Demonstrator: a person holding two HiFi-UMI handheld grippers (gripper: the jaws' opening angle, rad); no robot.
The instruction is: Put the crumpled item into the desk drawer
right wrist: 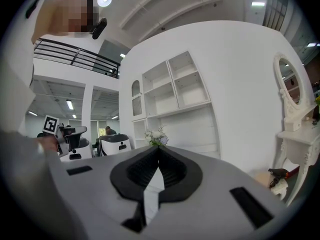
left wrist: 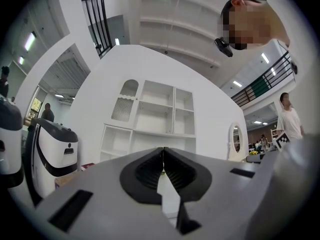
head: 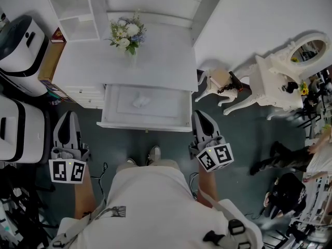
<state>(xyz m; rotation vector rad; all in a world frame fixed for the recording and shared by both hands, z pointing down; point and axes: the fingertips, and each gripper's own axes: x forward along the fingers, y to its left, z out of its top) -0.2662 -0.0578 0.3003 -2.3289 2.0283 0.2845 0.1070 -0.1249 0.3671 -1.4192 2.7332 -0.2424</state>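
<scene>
The white desk (head: 155, 61) has its drawer (head: 148, 122) pulled out toward me. A crumpled white item (head: 140, 101) lies inside the drawer, left of its middle. In the head view my left gripper (head: 67, 117) hangs below the desk's front left corner, and my right gripper (head: 200, 117) hangs just off the drawer's front right corner. Both point toward the desk. In the left gripper view, the left gripper (left wrist: 163, 150) has its jaws pressed together with nothing between them. The right gripper (right wrist: 158, 149) looks the same in its own view: shut and holding nothing.
A vase of flowers (head: 126, 34) stands at the back of the desk, under a white shelf unit (head: 75, 9). White robot machines (head: 18, 51) and a cardboard box (head: 49, 61) crowd the left. A small white side table (head: 220, 84), a mirrored vanity (head: 282, 71) and a person (head: 311, 160) are to the right.
</scene>
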